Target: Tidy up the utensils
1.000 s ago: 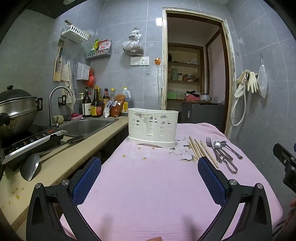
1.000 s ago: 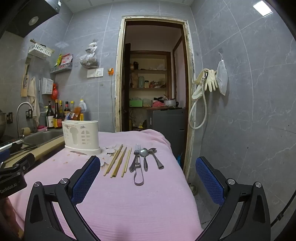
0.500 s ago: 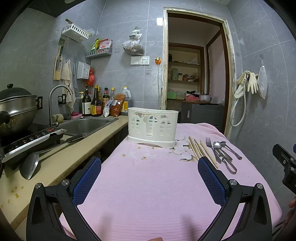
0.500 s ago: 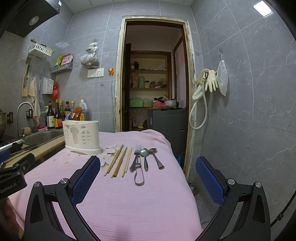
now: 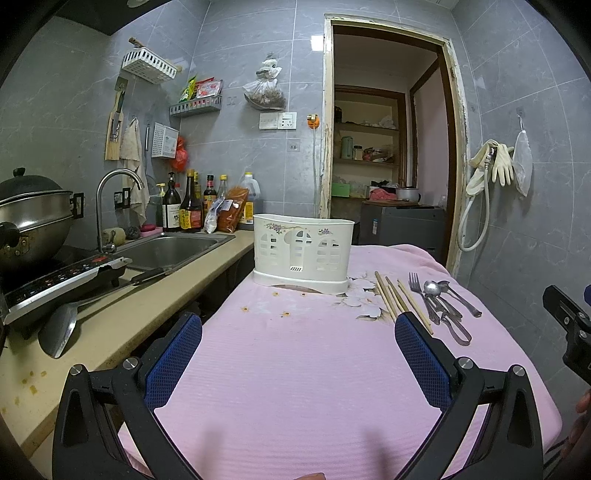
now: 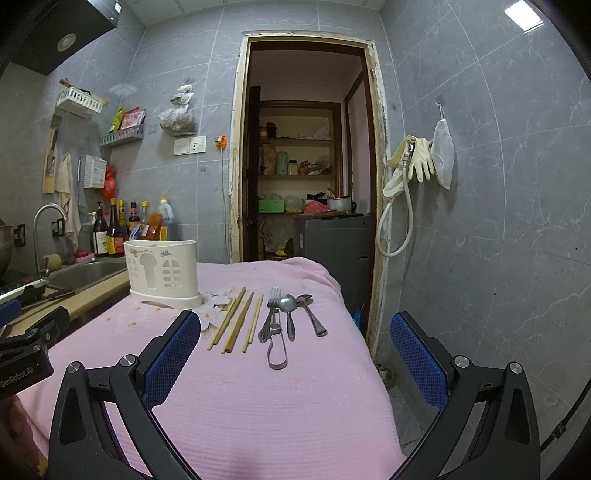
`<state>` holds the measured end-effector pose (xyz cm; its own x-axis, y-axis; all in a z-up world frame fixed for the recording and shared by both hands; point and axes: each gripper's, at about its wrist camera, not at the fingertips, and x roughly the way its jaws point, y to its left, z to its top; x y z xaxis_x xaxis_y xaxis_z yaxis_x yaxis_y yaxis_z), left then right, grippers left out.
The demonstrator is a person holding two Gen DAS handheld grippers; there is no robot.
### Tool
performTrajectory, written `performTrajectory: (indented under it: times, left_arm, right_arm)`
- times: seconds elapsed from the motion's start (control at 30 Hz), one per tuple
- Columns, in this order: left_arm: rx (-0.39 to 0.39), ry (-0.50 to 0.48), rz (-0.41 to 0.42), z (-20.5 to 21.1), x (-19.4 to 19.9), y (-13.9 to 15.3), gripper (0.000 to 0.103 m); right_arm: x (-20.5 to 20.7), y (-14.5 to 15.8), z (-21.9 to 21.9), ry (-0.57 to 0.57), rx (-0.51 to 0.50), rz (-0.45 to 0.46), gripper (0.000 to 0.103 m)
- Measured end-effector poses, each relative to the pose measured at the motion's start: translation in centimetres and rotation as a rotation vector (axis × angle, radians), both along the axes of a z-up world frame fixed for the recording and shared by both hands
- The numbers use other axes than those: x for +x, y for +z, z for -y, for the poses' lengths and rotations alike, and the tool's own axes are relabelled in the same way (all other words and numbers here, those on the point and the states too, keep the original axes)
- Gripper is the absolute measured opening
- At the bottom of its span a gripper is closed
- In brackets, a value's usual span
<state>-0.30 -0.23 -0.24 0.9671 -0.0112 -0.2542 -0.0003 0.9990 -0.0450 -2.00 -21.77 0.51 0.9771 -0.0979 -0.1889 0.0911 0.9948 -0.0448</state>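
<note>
You are holding both grippers, left gripper (image 5: 298, 354) and right gripper (image 6: 295, 349), spread and empty, barely shifted since a second ago, so the chopsticks (image 6: 236, 320) are still waiting untouched beside the holder (image 6: 162, 272).

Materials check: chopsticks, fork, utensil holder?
Chopsticks: likely bamboo or wood, matte tan, no glare. Fork: metal, probably stainless, grey with a reflective sheen. Utensil holder: looks like molded plastic, cream, smooth, with cut-out windows and a printed floral motif.

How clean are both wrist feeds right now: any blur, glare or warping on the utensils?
Left wrist view: sharp, even light; fisheye bends the doorframe, and the chopsticks sit partly behind the left tongs. Right wrist view: sharp, chopsticks and fork unobstructed, ceiling light bright but no glare on them.
</note>
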Motion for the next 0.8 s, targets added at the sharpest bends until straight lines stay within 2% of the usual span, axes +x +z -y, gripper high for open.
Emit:
performTrajectory:
  times: [0.8]
  left_arm:
    - [0.001,0.0,-0.002,-0.12,0.08,-0.09,0.102]
  right_arm:
    - [0.06,-0.18,-0.07,0.0,0.001,-0.004,0.103]
